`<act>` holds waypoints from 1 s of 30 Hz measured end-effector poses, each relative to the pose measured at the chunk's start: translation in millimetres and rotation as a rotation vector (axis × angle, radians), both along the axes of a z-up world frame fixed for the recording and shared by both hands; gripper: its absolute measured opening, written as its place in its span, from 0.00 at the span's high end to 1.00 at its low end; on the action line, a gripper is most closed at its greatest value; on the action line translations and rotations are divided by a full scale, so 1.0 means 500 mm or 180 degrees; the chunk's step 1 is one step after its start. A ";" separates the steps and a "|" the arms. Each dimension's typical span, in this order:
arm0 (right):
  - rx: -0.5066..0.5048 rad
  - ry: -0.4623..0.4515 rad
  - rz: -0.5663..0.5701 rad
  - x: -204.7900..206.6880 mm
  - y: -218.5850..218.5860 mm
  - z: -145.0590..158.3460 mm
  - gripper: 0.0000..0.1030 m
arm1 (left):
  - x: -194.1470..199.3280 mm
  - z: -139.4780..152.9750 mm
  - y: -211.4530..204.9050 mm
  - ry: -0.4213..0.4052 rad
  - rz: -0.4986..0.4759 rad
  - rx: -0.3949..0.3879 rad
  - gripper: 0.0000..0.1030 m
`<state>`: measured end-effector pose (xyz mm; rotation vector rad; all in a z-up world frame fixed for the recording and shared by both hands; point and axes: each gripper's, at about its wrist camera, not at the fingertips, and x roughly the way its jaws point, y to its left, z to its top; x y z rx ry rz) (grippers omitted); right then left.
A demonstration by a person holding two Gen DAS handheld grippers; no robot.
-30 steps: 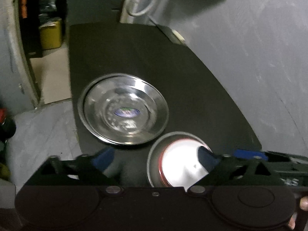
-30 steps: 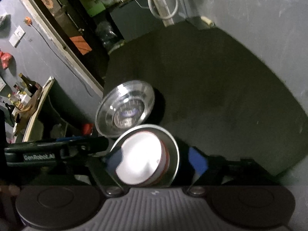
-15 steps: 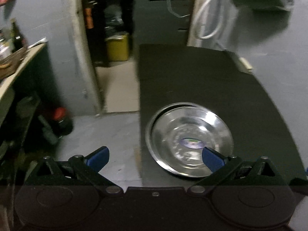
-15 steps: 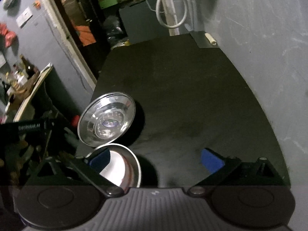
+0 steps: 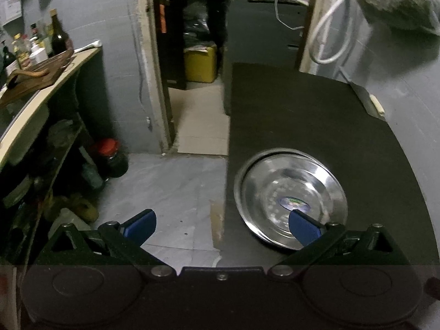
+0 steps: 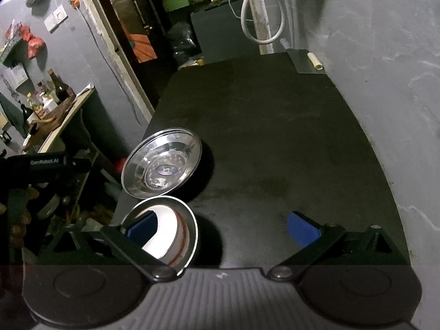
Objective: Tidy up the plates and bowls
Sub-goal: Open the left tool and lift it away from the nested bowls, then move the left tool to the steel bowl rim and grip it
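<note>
Both hand-held grippers, left (image 5: 221, 224) and right (image 6: 221, 227), are open and empty above the tabletop (image 6: 275, 137), plate (image 6: 162, 169) at its left edge, bowl (image 6: 167, 232) nearer; seat bowl centrally on plate, gripping one rim squarely.

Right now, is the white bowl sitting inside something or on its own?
Inside. In the right wrist view the white bowl with a red band sits nested in a steel dish, whose rim rings it.
</note>
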<state>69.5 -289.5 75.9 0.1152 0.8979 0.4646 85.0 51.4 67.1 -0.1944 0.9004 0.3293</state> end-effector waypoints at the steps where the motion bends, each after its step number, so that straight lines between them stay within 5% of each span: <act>1: 0.0020 -0.0014 -0.0007 0.000 -0.007 0.005 0.00 | -0.001 0.001 0.015 0.0007 0.0065 0.0011 0.01; 10: 0.0018 -0.0281 0.0077 -0.004 -0.027 0.081 0.00 | 0.001 0.016 0.239 0.0003 0.0700 0.0121 0.01; 15: -0.0096 -0.0187 0.0112 -0.003 -0.010 0.064 0.00 | -0.014 -0.025 0.282 0.0170 0.0649 0.0171 0.01; 23: -0.0181 0.0319 0.0103 -0.018 0.018 -0.039 0.00 | -0.091 -0.056 0.147 0.0159 -0.0039 -0.0239 0.01; 30: -0.0202 0.0479 -0.0201 -0.035 0.048 -0.077 0.00 | -0.091 -0.059 0.041 0.0140 -0.0759 -0.0273 0.01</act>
